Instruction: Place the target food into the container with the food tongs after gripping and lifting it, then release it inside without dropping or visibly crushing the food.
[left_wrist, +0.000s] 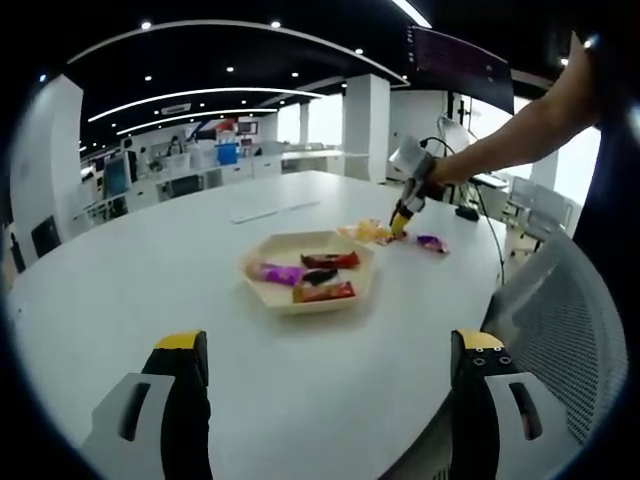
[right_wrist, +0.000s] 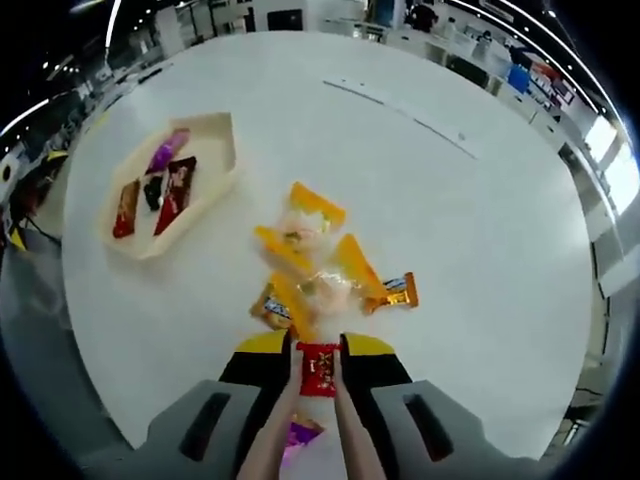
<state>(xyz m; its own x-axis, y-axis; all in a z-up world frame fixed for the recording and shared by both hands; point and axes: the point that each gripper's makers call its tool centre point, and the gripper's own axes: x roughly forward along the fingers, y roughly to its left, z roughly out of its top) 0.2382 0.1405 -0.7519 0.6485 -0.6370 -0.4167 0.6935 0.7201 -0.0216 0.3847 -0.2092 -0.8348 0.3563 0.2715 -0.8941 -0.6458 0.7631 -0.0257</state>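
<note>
A small red snack packet is pinched between the tips of the pale food tongs. My right gripper is shut on the tongs. It hovers just above a loose pile of yellow and orange snack packets on the white table. In the left gripper view the right gripper is far across the table at that pile, held by a person's arm. The beige hexagonal tray holds several wrapped snacks, purple, red and dark; it also lies at the upper left in the right gripper view. My left gripper stands wide open with nothing between its jaws.
A purple packet lies apart beyond the pile, and another shows under the tongs. A grey mesh chair back stands at the table's right edge. Thin paper strips lie farther back. Office desks line the background.
</note>
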